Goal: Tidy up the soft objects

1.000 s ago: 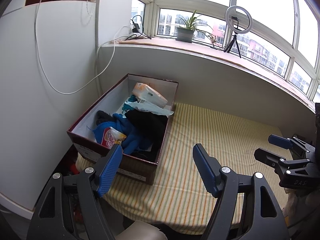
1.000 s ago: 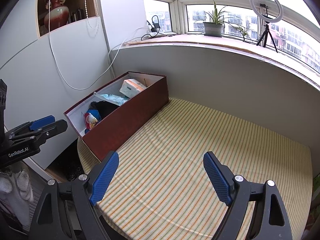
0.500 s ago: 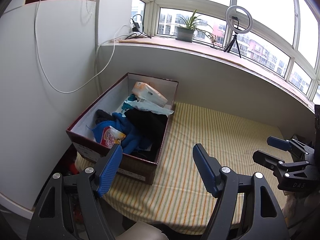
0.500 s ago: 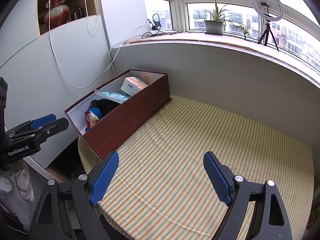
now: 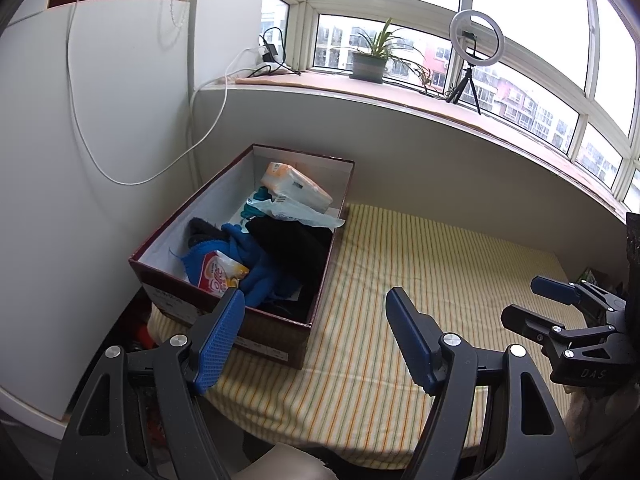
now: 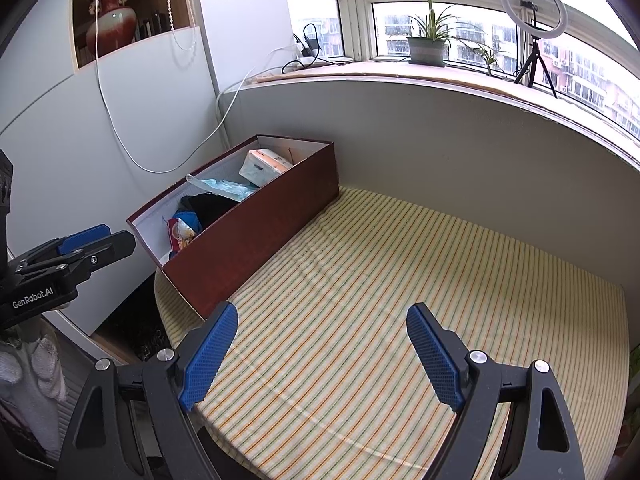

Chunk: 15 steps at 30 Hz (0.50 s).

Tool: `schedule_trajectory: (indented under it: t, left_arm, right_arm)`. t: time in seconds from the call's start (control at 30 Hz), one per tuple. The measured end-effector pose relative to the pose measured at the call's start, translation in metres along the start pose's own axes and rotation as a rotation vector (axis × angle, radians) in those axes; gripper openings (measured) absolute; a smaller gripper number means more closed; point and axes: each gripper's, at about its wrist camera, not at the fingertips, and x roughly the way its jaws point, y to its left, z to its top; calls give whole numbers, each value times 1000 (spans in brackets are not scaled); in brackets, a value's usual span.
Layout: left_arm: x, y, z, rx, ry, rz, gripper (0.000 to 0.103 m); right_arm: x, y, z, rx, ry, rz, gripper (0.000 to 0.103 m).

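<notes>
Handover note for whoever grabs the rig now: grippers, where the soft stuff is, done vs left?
Left hand-held gripper: open, empty, near the box's front corner.
Right hand-held gripper: open, empty, over the striped cloth.
Soft things sit in the maroon box: blue knit, black fabric, tissue pack, snack packet, plastic-wrapped pack.
Done: nothing lies loose on the cloth.
Left: cannot tell; the box contents look jumbled.

Both wrist views look steeply down from close by, sharing the dark red cardboard box (image 5: 224, 312) (image 6: 256, 236) at frame left and the yellow striped tablecloth (image 5: 420, 272) (image 6: 380, 300).
</notes>
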Motion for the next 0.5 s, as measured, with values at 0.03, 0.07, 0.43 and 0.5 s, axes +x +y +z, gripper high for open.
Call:
schedule_trajectory:
  t: [0.03,0.07,0.43,0.5]
  left_arm:
    - [0,0,0,0,0,0,73]
    - [0,0,0,0,0,0,73]
    - [2,0,-1,7,-8,-5,73]
    - [3,0,-1,7,-3,-10,73]
  right_arm:
    - [0,0,0,-1,1,0,84]
    - [1,0,-1,-1,2,0,84]
    - [2,-2,-3,4,9,-2,84]
    - [3,-2,-4,5,11,-2,84]
